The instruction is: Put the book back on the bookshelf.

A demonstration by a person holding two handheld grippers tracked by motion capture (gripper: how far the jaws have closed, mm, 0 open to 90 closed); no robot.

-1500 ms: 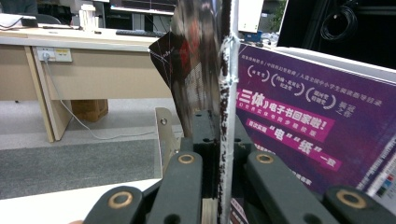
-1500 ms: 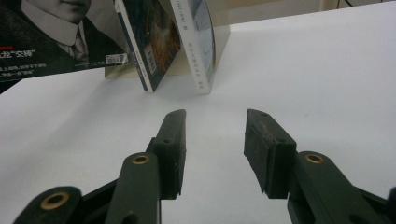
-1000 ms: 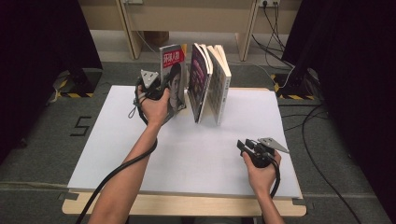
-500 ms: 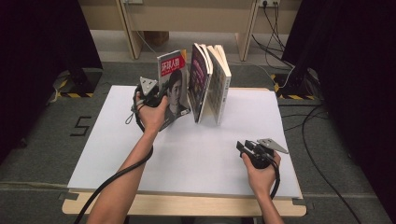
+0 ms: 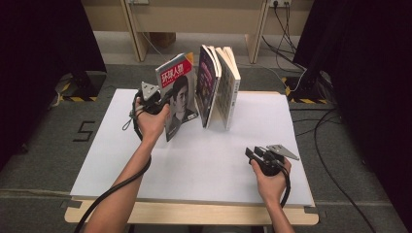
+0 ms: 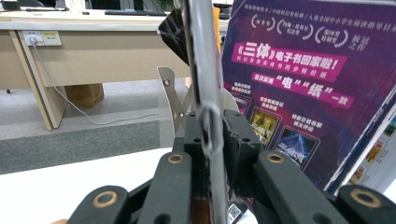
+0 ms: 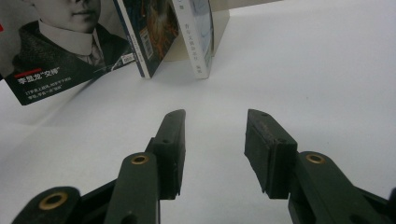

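The left tool (image 5: 163, 101) has drawn the magazine (image 5: 179, 92) away from the upright books (image 5: 218, 82) near the bench's (image 5: 204, 165) far edge; its jaws, just easing apart, barely pinch it. The right tool (image 5: 253, 154) rests spread, empty.

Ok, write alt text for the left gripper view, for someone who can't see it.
Two black jaws of the left gripper rise from the bottom, having just been opening, with the thin edge of a magazine between the pads. Just right stands a purple book cover with Chinese text; behind are the white table, grey floor and a beige desk.
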